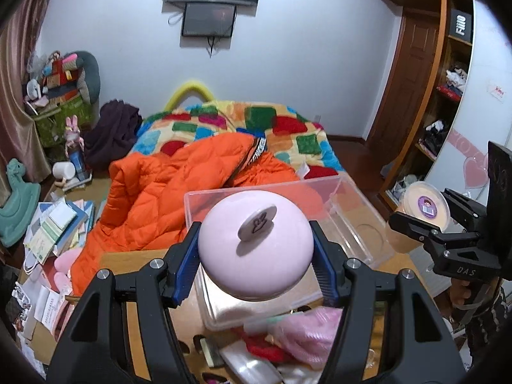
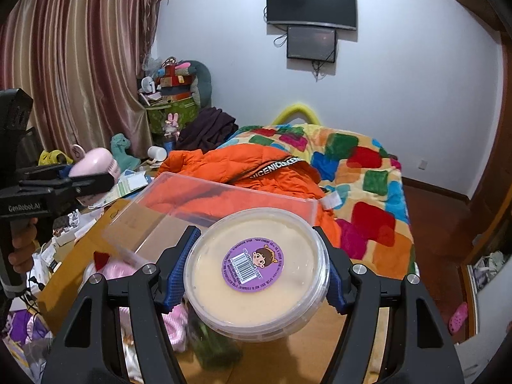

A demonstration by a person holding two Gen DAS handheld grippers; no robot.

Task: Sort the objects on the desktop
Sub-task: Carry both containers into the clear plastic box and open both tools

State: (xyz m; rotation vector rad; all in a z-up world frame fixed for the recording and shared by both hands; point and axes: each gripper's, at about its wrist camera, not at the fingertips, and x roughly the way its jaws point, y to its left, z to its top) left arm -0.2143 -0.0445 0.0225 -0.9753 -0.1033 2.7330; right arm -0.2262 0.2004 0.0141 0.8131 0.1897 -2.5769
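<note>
The clear bin [image 1: 355, 211] stands open-topped at twelve o'clock with bare room inside, while pink bags and clutter [image 1: 297, 336] crowd the tabletop [image 1: 137, 259] at six o'clock and the orange jacket [image 1: 179, 185] presses its eleven o'clock wall

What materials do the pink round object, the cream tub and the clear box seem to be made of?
Pink round object: probably smooth matte plastic, with soft, even shading. Cream tub: likely thin translucent plastic with a glossy rim. Clear box: transparent hard plastic; the jacket shows through.

Orange puffer jacket [image 1: 179, 188] on patchwork blanket [image 2: 368, 172]; wall-mounted screen [image 2: 311, 4]; striped curtain [image 2: 73, 64].
</note>
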